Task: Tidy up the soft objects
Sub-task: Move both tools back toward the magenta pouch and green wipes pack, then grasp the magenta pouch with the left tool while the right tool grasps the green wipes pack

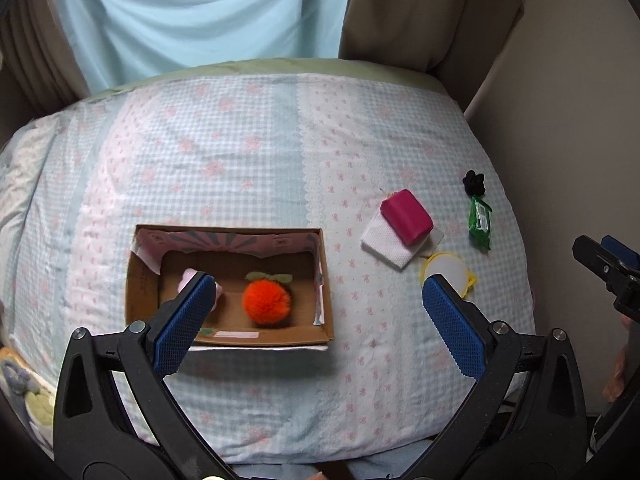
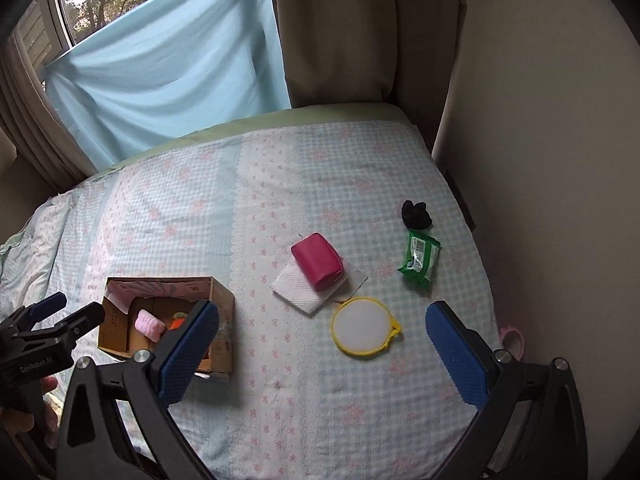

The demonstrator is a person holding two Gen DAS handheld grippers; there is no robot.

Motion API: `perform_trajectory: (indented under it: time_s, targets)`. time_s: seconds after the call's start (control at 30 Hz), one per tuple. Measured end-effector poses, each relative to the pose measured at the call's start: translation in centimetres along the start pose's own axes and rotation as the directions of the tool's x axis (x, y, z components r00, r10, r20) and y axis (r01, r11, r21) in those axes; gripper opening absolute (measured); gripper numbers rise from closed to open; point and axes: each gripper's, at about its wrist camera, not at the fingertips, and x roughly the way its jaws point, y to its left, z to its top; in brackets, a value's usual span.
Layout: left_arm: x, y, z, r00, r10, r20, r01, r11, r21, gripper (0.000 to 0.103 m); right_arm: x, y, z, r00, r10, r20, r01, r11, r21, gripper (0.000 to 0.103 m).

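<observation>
An open cardboard box point(image 1: 144, 288) point(image 2: 222, 304) lies on the bed and holds an orange pom-pom point(image 1: 266, 300) and a pink soft roll point(image 2: 149, 325). Right of the box lie a magenta pouch point(image 1: 406, 217) point(image 2: 318, 261) on a white cloth point(image 1: 384, 242) point(image 2: 296, 285), a round yellow-rimmed pad point(image 1: 444, 270) point(image 2: 362, 326), a green packet point(image 1: 479, 220) point(image 2: 419, 259) and a black soft item point(image 1: 474, 182) point(image 2: 416, 215). My left gripper point(image 1: 318, 292) point(image 2: 64, 312) is open and empty above the box's near right corner. My right gripper point(image 2: 324, 316) point(image 1: 600, 254) is open and empty, near the round pad.
The bed has a checked blue-and-pink quilt point(image 1: 248, 152) point(image 2: 320, 392). A blue cloth point(image 2: 168, 64) and beige curtains point(image 2: 340, 32) hang behind it. A wall point(image 2: 540, 160) borders the bed's right edge. A pink ring point(image 2: 512, 340) lies at that edge.
</observation>
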Motion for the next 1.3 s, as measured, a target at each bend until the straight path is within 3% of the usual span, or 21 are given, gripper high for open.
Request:
perform_trajectory:
  time_s: [0.27, 0.57, 0.73, 1.03, 1.13, 1.3]
  targets:
    - [5.6, -7.3, 3.0, 0.997, -0.042, -0.058, 0.039, 0.997, -0.064, 0.103, 4.3, -8.6, 1.8, 0.998, -0.019, -0.054, 0.020, 1.000, 0.018, 0.103]
    - [14.7, -11.5, 5.7, 0.987, -0.024, -0.159, 0.009, 0.996, -0.092, 0.103, 11.1, -15.2, 3.5, 0.992, 0.009, -0.125, 0.013, 0.985, 0.173, 0.103]
    - [21.0, -13.6, 7.6, 0.974, -0.037, -0.223, 0.012, 0.994, -0.112, 0.103, 15.6, -17.5, 4.3, 0.987, 0.024, -0.160, 0.016, 0.970, 0.242, 0.103]
    - [32.9, -15.9, 8.8, 0.936, -0.013, -0.352, -0.025, 0.994, -0.104, 0.103, 25.7, -20.0, 3.7, 0.967, 0.016, -0.256, 0.073, 0.940, 0.334, 0.103]
    - [35.7, -16.0, 8.6, 0.924, 0.018, -0.382, -0.070, 0.990, -0.122, 0.103, 28.8, -20.2, 3.0, 0.957, 0.003, -0.291, 0.095, 0.943, 0.320, 0.096]
    - [38.5, -15.9, 7.8, 0.910, 0.038, -0.412, -0.102, 0.986, -0.135, 0.103, 32.8, -20.3, 1.9, 0.941, -0.002, -0.338, 0.117, 0.939, 0.322, 0.095]
